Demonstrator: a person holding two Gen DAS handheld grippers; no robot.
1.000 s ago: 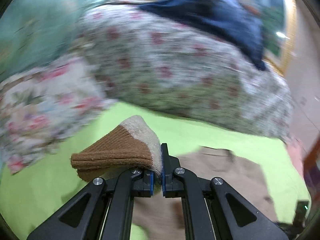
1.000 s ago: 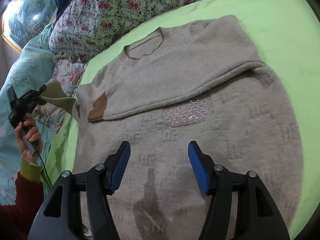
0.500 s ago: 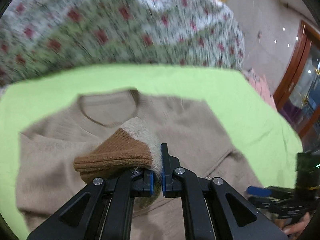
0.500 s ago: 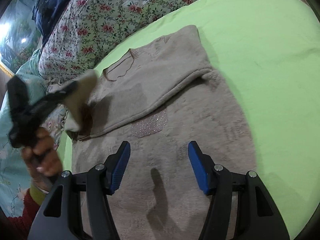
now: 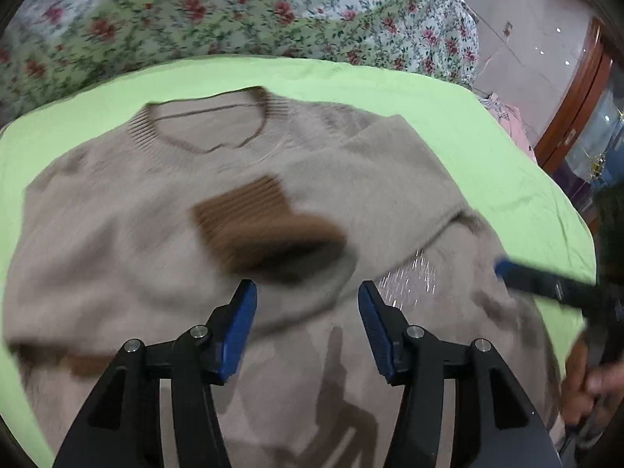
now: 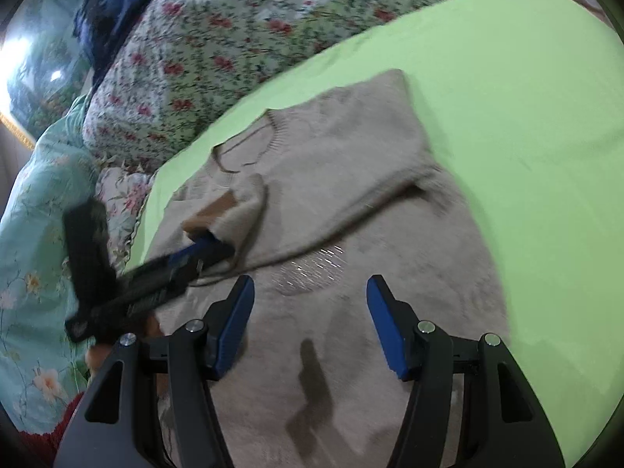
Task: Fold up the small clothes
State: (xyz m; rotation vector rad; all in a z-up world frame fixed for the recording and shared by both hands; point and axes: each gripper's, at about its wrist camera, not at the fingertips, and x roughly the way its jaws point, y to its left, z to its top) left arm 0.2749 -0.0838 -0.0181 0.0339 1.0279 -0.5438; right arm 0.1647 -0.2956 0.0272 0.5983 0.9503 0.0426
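Garment: one beige knitted sweater (image 5: 351,202) with brown ribbed cuffs and a brown-trimmed round neck, lying flat, front up, on the lime-green bed sheet (image 5: 487,144); count one
Sleeves: two, both brought across the chest; the brown ribbed cuff (image 5: 249,226) of one lies on the middle of the chest, just ahead of the left gripper
Sequin patch: one silvery patch (image 6: 312,269) on the front, partly covered by the folded sleeve
Left gripper (image 5: 308,327): fingers spread apart, nothing between them, hovering just above the sweater near the cuff
Right gripper (image 6: 310,319): fingers spread apart, empty, poised over the lower body of the sweater
Step in hand: sleeve fold appears laid down, the cuff released on the chest
Next move, as judged: take the hem or one side edge and fold the body over; this calls for both grippers to drop to the lower edge, which lies out of view beneath them, and pinch both layers evenly so the sleeves do not slide
Surroundings: one floral quilt (image 5: 234,11) behind the sheet; one dark blue cloth (image 6: 113,11) on top of it; one turquoise floral cover (image 6: 35,234) at the left
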